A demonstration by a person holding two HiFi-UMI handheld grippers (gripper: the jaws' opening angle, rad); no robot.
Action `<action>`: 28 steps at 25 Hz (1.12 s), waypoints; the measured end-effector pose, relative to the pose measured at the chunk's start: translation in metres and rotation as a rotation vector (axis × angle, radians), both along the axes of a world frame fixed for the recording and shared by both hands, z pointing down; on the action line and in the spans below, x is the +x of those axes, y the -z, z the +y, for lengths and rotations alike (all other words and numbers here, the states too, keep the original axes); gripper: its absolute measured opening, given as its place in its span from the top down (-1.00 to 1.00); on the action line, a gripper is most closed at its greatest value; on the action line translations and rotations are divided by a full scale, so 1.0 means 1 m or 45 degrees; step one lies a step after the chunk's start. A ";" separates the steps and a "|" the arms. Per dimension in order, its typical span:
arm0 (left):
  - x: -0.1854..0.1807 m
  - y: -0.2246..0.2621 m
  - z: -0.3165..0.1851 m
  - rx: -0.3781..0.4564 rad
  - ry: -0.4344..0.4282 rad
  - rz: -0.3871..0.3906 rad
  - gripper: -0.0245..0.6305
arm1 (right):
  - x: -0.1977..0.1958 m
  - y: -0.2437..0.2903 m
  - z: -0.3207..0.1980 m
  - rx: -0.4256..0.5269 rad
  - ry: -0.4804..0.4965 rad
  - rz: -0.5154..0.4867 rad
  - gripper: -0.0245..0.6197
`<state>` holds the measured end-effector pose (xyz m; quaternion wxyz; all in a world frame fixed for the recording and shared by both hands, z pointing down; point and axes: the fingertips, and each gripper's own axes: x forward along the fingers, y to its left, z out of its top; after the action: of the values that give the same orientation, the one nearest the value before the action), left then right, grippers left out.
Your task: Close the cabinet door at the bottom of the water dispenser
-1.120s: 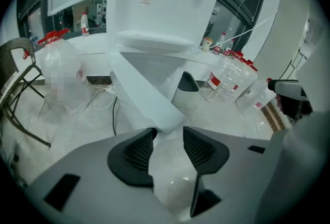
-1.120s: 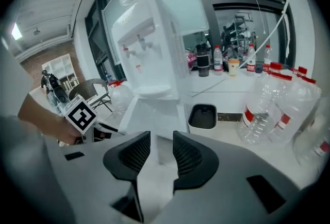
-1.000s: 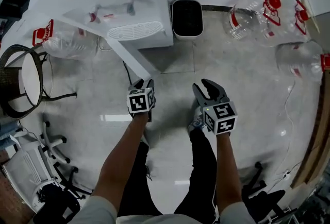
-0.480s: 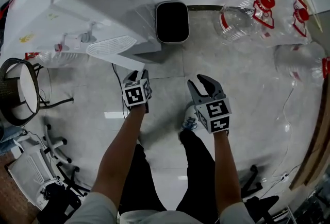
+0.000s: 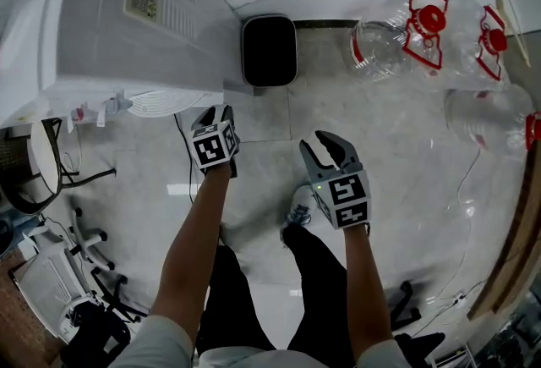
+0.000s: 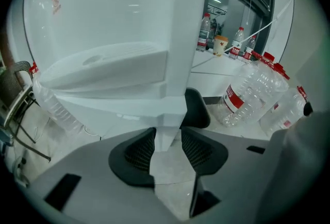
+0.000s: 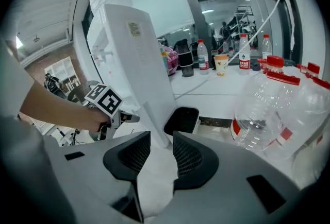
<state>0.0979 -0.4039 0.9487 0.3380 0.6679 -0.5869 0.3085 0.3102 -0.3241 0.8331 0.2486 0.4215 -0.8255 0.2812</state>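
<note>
the water dispenser (image 5: pixel 118 28) is a tall white unit standing upright on the floor at the upper left of the head view. it has a printed label on its side panel, and small taps above a ribbed drip tray (image 5: pixel 165 102) on the front. the cabinet door (image 6: pixel 166 133) is a white panel below the tray, seen edge-on at the front corner. whether it is fully shut cannot be told.

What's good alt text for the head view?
Looking steeply down, a person holds two grippers over a tiled floor: the left gripper at the foot of a white water dispenser, the right gripper beside it, both with jaws apart. A black bin and empty water jugs sit beyond.
</note>
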 end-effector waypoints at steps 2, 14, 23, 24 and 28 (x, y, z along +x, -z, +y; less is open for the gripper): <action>0.001 0.002 -0.011 0.016 0.003 -0.004 0.39 | 0.003 -0.001 -0.005 -0.002 0.005 -0.006 0.42; 0.005 0.044 0.012 -0.022 -0.055 0.034 0.40 | 0.016 0.050 -0.005 0.001 -0.034 0.015 0.42; -0.034 0.202 0.071 0.134 -0.214 0.116 0.80 | -0.007 0.180 0.027 0.088 0.018 0.049 0.64; -0.040 0.221 0.078 0.162 -0.243 0.122 0.82 | -0.011 0.197 0.032 0.109 0.018 0.066 0.70; -0.067 0.300 0.103 0.274 -0.361 0.113 0.85 | -0.028 0.265 0.042 0.177 -0.012 0.086 0.83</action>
<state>0.0308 -0.3012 0.6483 0.2431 0.7893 -0.5010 0.2587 0.2819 -0.2818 0.5684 0.2451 0.4507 -0.8323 0.2100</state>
